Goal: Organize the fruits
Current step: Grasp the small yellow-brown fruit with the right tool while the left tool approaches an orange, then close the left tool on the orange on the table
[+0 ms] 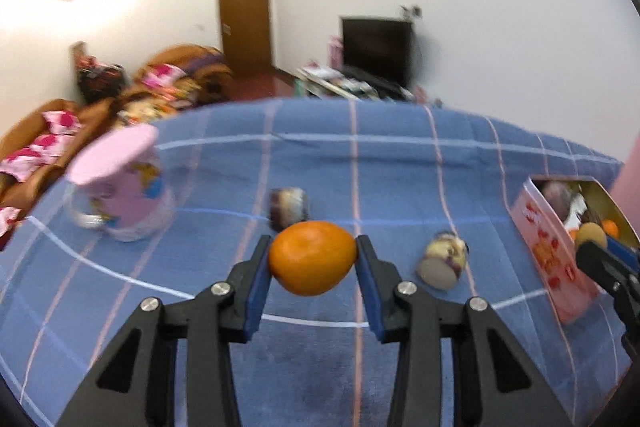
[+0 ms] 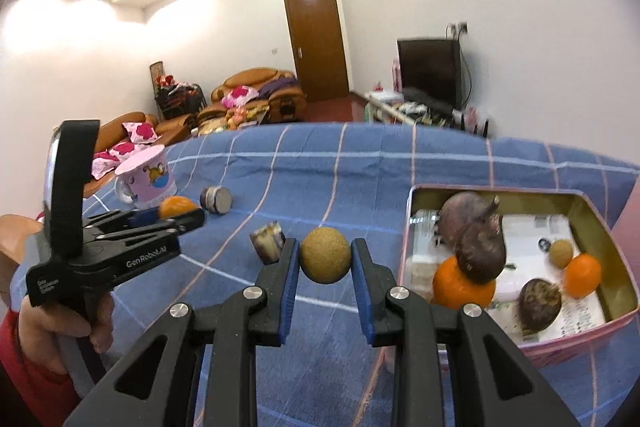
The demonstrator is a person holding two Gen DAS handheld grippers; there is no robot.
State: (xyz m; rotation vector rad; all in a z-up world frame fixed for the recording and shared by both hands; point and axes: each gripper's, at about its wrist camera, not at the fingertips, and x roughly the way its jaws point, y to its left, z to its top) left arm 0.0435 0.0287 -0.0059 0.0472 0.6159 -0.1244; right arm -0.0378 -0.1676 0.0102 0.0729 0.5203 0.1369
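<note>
Jaws of left gripper [image 1: 312,259] clamp an orange [image 1: 312,257]; jaws of right gripper [image 2: 325,261] clamp a brown round fruit [image 2: 325,255], both lifted, probably for transfer to the pink tin [image 2: 412,227] already holding fruit. 2 cut pieces, blurred, lie on the blue checked cloth [image 1: 400,163] near a pink cup [image 1: 124,195]; sofas and a television stand beyond.

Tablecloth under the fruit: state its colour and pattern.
The tablecloth is blue, checked with thin white and pink lines; the right wrist view shows it best.
</note>
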